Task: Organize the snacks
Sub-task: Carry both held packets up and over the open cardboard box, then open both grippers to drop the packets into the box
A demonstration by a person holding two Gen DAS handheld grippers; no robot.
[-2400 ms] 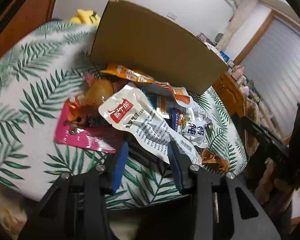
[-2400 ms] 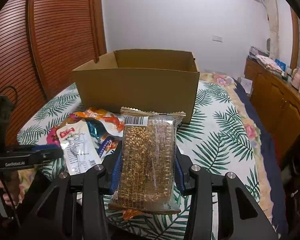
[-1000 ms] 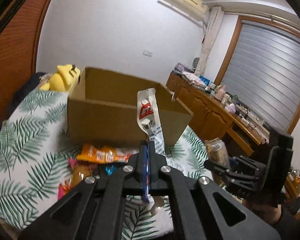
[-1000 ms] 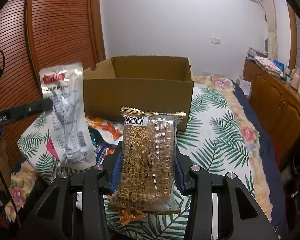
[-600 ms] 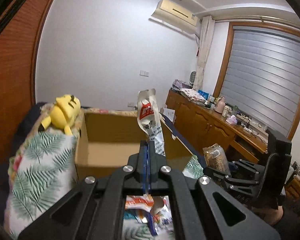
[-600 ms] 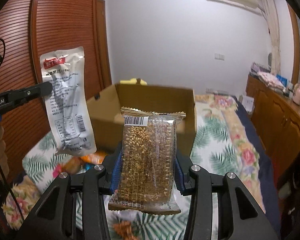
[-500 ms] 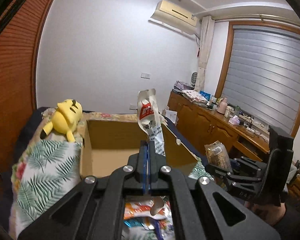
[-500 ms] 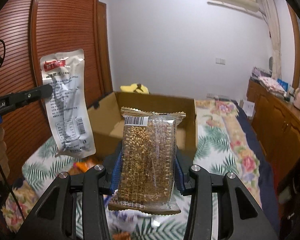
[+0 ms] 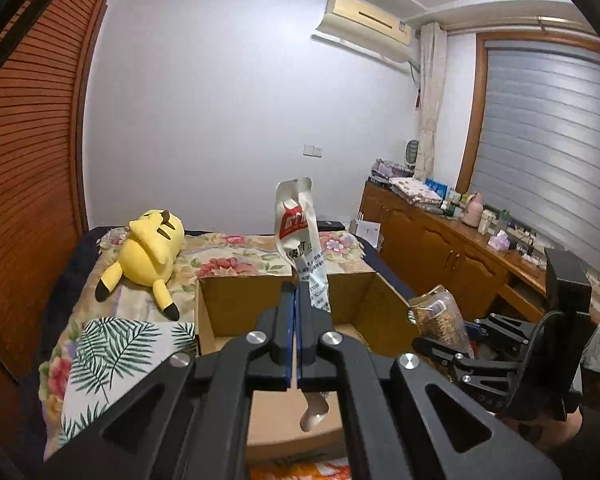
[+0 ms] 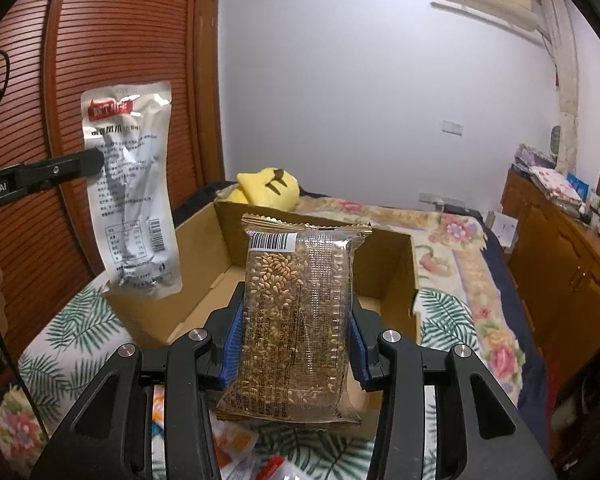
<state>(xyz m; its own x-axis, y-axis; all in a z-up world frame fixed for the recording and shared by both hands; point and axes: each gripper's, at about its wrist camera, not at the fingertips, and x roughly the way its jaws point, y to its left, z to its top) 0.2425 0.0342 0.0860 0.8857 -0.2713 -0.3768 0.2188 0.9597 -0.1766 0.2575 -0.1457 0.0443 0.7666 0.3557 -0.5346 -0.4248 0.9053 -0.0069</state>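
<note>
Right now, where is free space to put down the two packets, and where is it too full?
The floor of the cardboard box looks bare between its walls. Bare bedspread lies right of the box, and more between the box and the yellow plush toy. In front of the box it is crowded with loose snack packets.

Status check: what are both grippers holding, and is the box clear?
Left gripper shut on white packet. Right gripper shut on grain bar. Cardboard box open, nothing blocking.
</note>
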